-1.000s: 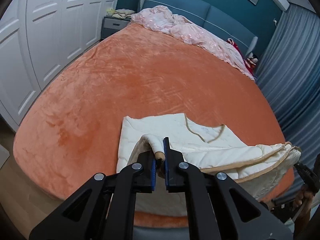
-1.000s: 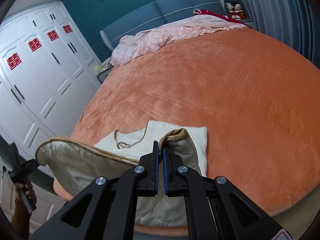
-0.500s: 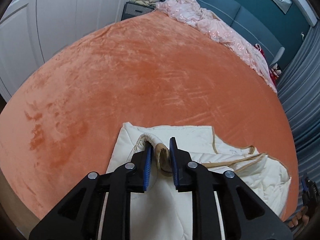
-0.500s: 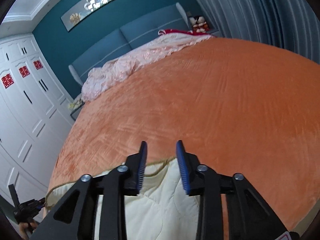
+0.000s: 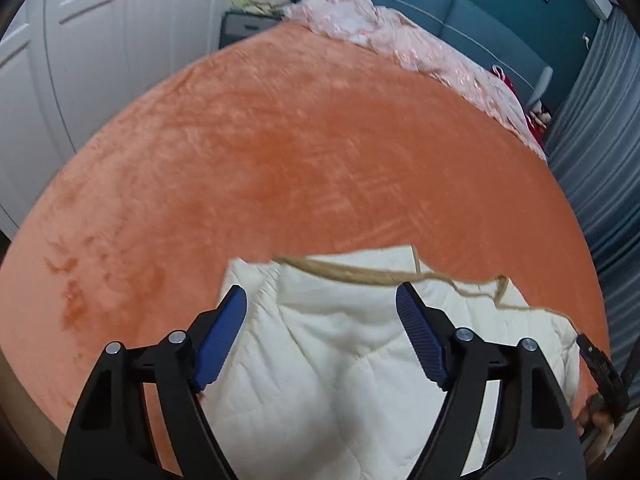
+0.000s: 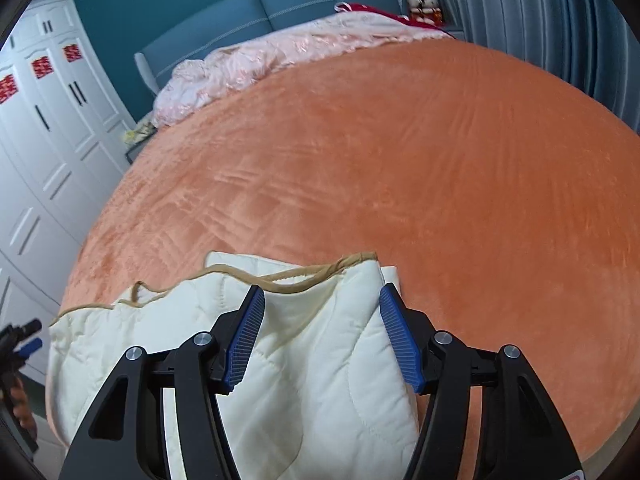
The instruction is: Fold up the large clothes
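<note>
The cream quilted garment lies folded over on the near edge of the orange bed blanket, its tan-piped edge doubled back on top, and part of it hangs over the bed's near side. My left gripper and my right gripper have both just been opening; their blue pads stand wide apart with the cloth lying beneath and between them, pressed by neither, so I have let go of it. The risk I see is in the padding: this thick fabric could spring back and lift the top layer out of line, and the piping already wavers rather than lying straight, so the fold may end up crooked. The overhanging part could also drag the whole piece toward the floor if I nudge it while pulling away, and a pad could snag the loose trim. Both my hands are angled steeply down toward the bed, side by side, left gripper over the left half and right gripper near the garment's right border.
</note>
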The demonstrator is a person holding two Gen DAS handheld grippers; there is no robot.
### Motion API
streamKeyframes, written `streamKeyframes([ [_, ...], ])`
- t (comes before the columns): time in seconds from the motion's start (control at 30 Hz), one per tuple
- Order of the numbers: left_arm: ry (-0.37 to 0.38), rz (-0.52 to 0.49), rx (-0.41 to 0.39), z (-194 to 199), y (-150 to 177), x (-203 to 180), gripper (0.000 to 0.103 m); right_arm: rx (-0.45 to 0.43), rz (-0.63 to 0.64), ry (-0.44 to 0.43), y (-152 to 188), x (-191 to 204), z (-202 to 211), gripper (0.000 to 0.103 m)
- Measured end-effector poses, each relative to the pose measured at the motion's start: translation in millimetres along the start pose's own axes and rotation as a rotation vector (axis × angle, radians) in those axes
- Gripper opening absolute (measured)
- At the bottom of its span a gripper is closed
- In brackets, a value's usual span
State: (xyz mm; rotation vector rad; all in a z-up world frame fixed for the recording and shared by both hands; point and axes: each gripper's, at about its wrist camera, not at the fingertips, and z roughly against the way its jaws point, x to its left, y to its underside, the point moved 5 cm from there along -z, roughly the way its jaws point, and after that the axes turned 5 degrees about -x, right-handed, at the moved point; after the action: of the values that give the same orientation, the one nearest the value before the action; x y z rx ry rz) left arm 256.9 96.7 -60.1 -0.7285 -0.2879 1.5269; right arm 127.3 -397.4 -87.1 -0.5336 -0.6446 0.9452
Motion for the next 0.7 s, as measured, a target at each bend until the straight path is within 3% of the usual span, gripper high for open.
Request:
streamKeyframes([
  [0.03, 0.016, -0.012, 0.024, -8.6, 7.3, -6.7, 0.075, 0.017, -0.006, 0.002, 0.6, -0.8, -6.5, 0.059],
  [0.1, -0.016, -0.049, 0.041, -22.3, 18.4, -12.9, 0.075, 0.05, -0.027, -0.025, 4.2, -2.8, -15.8, 0.042],
  [0.13, -0.042, -0.06, 0.044, -26.3, 21.0, -13.3, 0.074, 0.076, -0.03, -0.06, 4.4, -0.7, -20.6, 0.011],
  [0.17, -0.058, -0.051, 0.041, -27.2, 21.1, -11.0, 0.073, 0.099, -0.029, -0.076, 4.9, 1.2, -24.6, 0.0],
  [0.3, 0.005, 0.106, -0.011, -4.9, 11.4, 18.4, 0.073, 0.083, 0.016, -0.089, 0.7, 10.6, -18.7, 0.0],
  [0.33, 0.014, 0.143, -0.021, 0.2, 8.3, 30.2, 0.074, 0.081, 0.026, -0.093, 1.0, 11.4, -15.4, 0.001],
  [0.4, 0.027, 0.186, -0.013, 2.1, 5.0, 49.0, 0.075, 0.069, 0.047, -0.084, 3.8, 11.2, -8.1, 0.018],
  [0.47, 0.032, 0.218, 0.023, -4.6, 4.4, 62.3, 0.075, 0.045, 0.039, -0.046, 5.9, 8.5, -1.9, 0.066],
  [0.57, 0.09, 0.237, 0.073, -17.1, 10.2, 63.7, 0.075, -0.012, 0.001, -0.02, 12.9, -2.1, 11.0, 0.072],
  [0.7, 0.154, 0.205, 0.148, -42.3, 22.0, 46.1, 0.073, 0.097, -0.02, -0.043, 27.8, -7.5, -8.0, 0.066],
])
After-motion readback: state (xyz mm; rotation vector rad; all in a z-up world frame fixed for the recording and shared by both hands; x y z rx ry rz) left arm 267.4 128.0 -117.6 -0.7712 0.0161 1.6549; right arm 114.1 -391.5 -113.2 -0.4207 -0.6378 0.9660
